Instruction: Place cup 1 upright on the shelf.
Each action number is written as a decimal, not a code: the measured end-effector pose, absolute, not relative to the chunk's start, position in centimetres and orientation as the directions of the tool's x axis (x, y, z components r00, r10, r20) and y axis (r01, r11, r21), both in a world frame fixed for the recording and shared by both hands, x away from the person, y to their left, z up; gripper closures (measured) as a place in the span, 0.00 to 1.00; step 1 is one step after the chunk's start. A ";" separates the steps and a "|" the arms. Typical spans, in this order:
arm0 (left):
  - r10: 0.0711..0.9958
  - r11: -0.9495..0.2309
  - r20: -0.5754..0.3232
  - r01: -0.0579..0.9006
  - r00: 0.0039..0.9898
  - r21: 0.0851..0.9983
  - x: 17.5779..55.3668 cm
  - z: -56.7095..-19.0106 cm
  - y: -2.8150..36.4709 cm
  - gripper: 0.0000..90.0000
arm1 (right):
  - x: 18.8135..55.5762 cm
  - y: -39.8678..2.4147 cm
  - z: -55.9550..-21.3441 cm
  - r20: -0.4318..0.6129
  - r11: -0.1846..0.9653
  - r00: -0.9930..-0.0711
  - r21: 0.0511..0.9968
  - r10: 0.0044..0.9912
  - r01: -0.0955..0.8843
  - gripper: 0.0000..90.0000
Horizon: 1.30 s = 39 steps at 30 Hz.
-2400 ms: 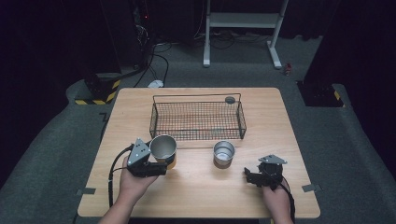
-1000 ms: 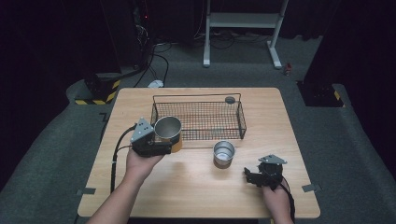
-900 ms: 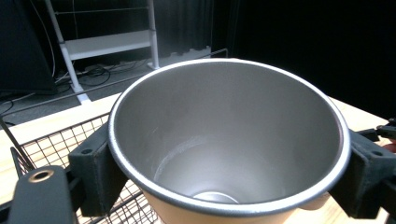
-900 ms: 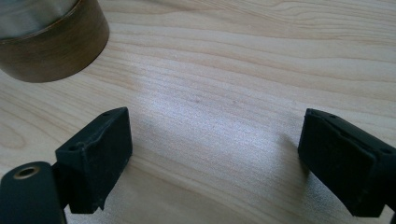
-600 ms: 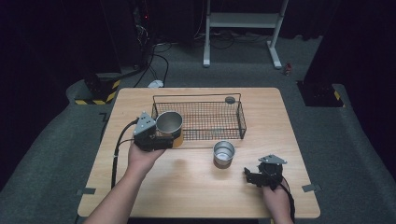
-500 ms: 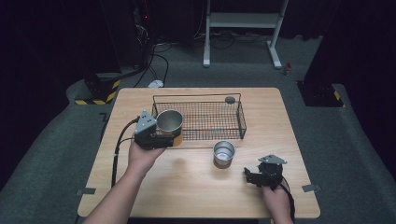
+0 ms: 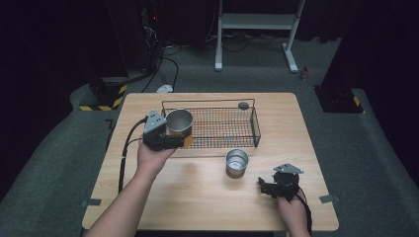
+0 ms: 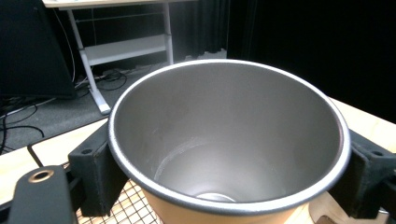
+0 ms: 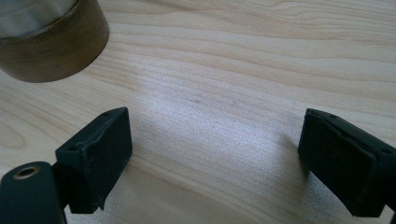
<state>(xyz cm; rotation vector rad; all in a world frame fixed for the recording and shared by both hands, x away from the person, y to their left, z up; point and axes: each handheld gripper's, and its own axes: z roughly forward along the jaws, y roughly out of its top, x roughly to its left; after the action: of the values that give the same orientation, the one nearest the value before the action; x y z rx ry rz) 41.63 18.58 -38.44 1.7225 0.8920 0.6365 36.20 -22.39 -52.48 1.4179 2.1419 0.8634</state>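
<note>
The left gripper (image 7: 170, 140) grips a metal cup (image 7: 179, 122) by its sides, holding it upright above the near left corner of the wire basket (image 7: 255, 129). A second cup (image 7: 236, 162) stands on the table (image 7: 197, 197) just in front of the basket. Near it to the right, the right gripper (image 7: 264, 186) rests on the table with its jaws wide apart and nothing between them

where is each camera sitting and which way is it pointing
High view: above the person's side, looking forward and down on the table; both forearms show.
Left gripper view: rides the left gripper, looking into its clamped cup.
Right gripper view: rides the right gripper, open, facing the tabletop.
Shared: the second cup.
</note>
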 end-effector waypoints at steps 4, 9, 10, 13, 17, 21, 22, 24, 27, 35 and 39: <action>0.812 -0.177 -0.009 0.261 0.584 0.949 42.0 -38.8 18.3 0.15 | 36.2 -22.4 -52.5 -0.012 0.283 -0.386 0.699 0.923 0.656 0.11; 0.811 -0.160 -0.023 0.260 0.584 0.952 42.4 -39.0 17.8 0.15 | 36.2 -22.4 -52.5 -0.012 0.284 -0.386 0.699 0.923 0.656 0.11; 0.811 -0.162 -0.022 0.261 0.585 0.952 42.6 -39.0 17.8 0.15 | 36.2 -22.4 -52.5 -0.013 0.284 -0.386 0.699 0.923 0.656 0.11; 0.810 -0.166 -0.024 0.268 0.586 0.949 43.0 -38.9 17.4 0.15 | 36.2 -22.4 -52.5 -0.012 0.284 -0.386 0.699 0.923 0.656 0.11; 0.808 -0.169 -0.020 0.265 0.589 0.949 43.4 -38.7 17.1 0.15 | 36.2 -22.4 -52.5 -0.012 0.284 -0.386 0.699 0.923 0.656 0.11; 0.808 -0.160 -0.025 0.260 0.588 0.952 43.7 -38.7 16.7 0.15 | 36.2 -22.4 -52.5 -0.012 0.283 -0.385 0.699 0.923 0.656 0.11; 0.808 -0.160 -0.026 0.262 0.589 0.952 43.8 -38.7 16.7 0.15 | 36.2 -22.4 -52.5 -0.012 0.283 -0.385 0.699 0.923 0.656 0.11; 0.807 -0.164 -0.026 0.265 0.590 0.950 43.9 -38.7 16.5 0.15 | 36.2 -22.4 -52.5 -0.012 0.283 -0.385 0.699 0.923 0.656 0.11; 0.806 -0.162 -0.029 0.268 0.591 0.950 44.1 -38.6 16.3 0.15 | 36.2 -22.4 -52.5 -0.012 0.283 -0.385 0.699 0.923 0.656 0.11; 0.806 -0.161 -0.026 0.262 0.591 0.951 44.8 -38.3 15.9 0.15 | 36.2 -22.4 -52.5 -0.012 0.283 -0.385 0.699 0.923 0.656 0.11; 0.809 -0.145 -0.033 0.253 0.587 0.956 45.3 -38.4 15.8 0.15 | 36.2 -22.4 -52.5 -0.012 0.283 -0.385 0.699 0.923 0.656 0.11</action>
<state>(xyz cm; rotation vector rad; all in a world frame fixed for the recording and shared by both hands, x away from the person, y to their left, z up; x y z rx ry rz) 45.26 15.77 -38.44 1.6921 0.8897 0.6162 36.19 -22.38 -52.48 1.4190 2.1416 0.8632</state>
